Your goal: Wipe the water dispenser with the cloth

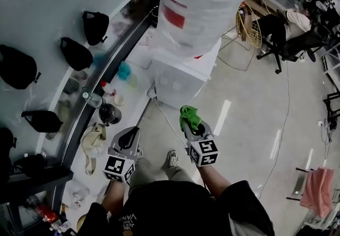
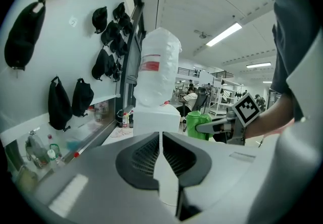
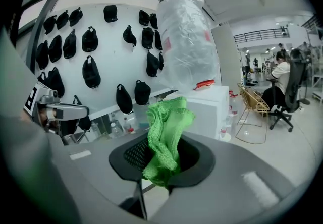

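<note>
Along the left of the head view a white wall (image 1: 32, 11) is carrying a scatter of black bags (image 1: 76, 53), each hanging on its own. Just right of it a dark-edged ledge (image 1: 112, 73) is running diagonally from the lower left up toward the top centre. Bottles (image 1: 94, 100) and small containers are crowding its surface.

At lower centre-left the left gripper (image 2: 160, 137) is being held out in front of the person, and its own view is showing the jaws pressed together with nothing between them.

The water dispenser (image 1: 180, 78), a white cabinet, is standing on the floor at upper centre, next to the ledge. A large bottle wrapped in clear plastic (image 1: 207, 1) is sitting on top of it. A pale cable (image 1: 166, 118) is trailing from its base across the floor.

Just right of the left gripper, the right gripper (image 3: 161, 155) is clamping a bunched green cloth (image 3: 166, 122). The cloth is sticking out past the jaw tips toward the dispenser without touching it.

The floor (image 1: 239, 123) is pale and glossy and is reflecting ceiling lights as bright streaks. At upper right a gold wire chair (image 1: 249, 27) is standing near the dispenser. Beyond it a person (image 1: 297, 19) is sitting in a black office chair (image 1: 273, 38). At the lower right edge a pink cloth (image 1: 317, 191) is hanging over a dark stand.
</note>
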A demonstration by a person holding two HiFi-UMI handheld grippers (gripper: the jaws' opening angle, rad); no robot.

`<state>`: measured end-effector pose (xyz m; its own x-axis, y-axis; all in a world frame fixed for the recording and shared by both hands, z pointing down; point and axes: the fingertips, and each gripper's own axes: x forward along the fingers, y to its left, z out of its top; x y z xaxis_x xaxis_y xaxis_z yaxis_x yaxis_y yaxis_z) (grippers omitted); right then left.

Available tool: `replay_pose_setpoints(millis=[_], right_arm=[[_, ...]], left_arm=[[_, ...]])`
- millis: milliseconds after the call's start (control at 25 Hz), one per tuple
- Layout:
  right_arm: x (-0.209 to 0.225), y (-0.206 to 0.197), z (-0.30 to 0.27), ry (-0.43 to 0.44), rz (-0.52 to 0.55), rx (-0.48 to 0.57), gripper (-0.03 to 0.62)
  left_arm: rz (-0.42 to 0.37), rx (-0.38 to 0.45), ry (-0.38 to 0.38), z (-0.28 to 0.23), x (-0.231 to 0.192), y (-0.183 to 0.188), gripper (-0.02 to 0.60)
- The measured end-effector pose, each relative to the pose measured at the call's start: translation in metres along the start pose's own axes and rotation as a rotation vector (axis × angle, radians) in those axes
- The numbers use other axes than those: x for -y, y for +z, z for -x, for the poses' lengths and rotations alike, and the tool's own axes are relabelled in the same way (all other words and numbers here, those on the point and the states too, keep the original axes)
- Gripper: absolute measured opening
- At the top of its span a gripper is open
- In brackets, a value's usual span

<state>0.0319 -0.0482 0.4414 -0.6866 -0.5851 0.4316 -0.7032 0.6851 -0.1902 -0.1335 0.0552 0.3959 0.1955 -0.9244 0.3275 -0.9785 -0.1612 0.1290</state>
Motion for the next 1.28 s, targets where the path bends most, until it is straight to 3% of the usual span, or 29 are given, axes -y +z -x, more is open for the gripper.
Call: replay_pose_setpoints(millis=[120, 360, 600, 1000, 1280], right_arm=[[0.000, 0.008, -0.034, -0.053, 0.014, 0.002, 0.092], [-0.015, 0.024, -0.097, -0.152, -0.001, 0.031, 0.092], [-0.028, 0.037, -0.171, -0.191, -0.020, 0.072, 0.092], [-0.033, 0.063, -0.268, -0.190, 0.014, 0.122, 0.092], [0.002, 0.056, -0.261, -0.224, 0.009, 0.105, 0.092]], left_arm=[[0.017, -0.014, -0.037, -0.016, -0.024, -0.004, 0.003], [-0.041, -0.060, -0.208, -0.048, -0.067, -0.008, 0.003], [-0.070, -0.065, -0.314, -0.072, -0.096, -0.010, 0.003], [-0.035, -0.073, -0.300, -0.066, -0.123, -0.027, 0.003], [-0.052, -0.094, -0.304, -0.068, -0.111, -0.033, 0.003]])
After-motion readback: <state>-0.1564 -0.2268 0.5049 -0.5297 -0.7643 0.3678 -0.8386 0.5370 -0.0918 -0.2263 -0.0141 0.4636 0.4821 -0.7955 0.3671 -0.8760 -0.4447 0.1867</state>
